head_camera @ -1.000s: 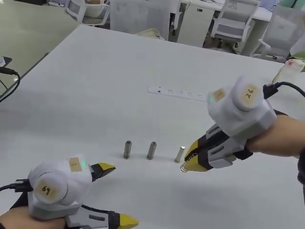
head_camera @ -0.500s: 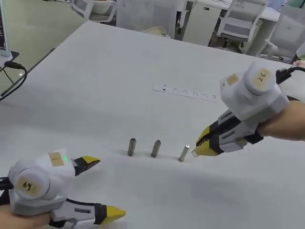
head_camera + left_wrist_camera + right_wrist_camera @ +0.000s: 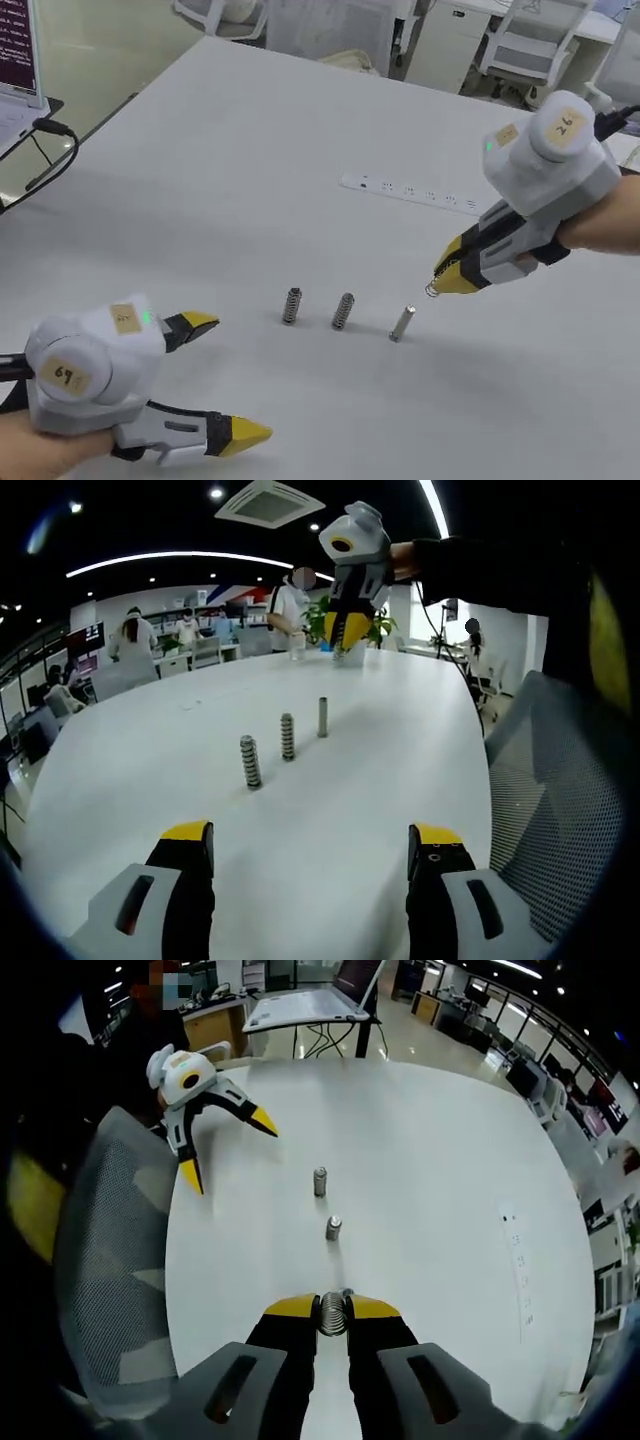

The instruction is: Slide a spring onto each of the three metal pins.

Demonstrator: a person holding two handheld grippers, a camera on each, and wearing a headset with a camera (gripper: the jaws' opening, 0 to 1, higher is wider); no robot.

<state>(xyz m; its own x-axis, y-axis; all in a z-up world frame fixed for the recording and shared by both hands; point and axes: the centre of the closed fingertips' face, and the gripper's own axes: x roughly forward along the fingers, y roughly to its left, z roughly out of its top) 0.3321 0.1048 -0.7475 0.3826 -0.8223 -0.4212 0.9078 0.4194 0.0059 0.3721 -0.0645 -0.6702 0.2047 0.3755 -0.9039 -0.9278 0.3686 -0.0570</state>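
1. Clenched tight, our right claw point(image 3: 452, 279) pinches a small coiled wire spring point(image 3: 333, 1316) between its yellow-tipped jaws, and the coil's end pokes out past the tips.
2. We see the bare pin point(image 3: 402, 323), a smooth, shiny metal cylinder, standing upright on the matte white surface point(image 3: 250, 180). The held spring hangs in the air near it, up and to its right, not touching it.
3. Left of the bare pin, in the same row, stand the near sprung pin point(image 3: 343, 311) and the far sprung pin point(image 3: 292, 305), each sleeved in a ribbed dark coil.
4. Beyond the bare pin lies a flat, long white power strip point(image 3: 412, 191).
5. Half a second ago we had the spring just beside the bare pin's top. Now it sits a little higher and farther off. The three pins keep their row.
6. Our left claw point(image 3: 230, 377) is released, its jaws spread wide and holding nothing. It is well apart from the bare pin, on the left and nearer to us.
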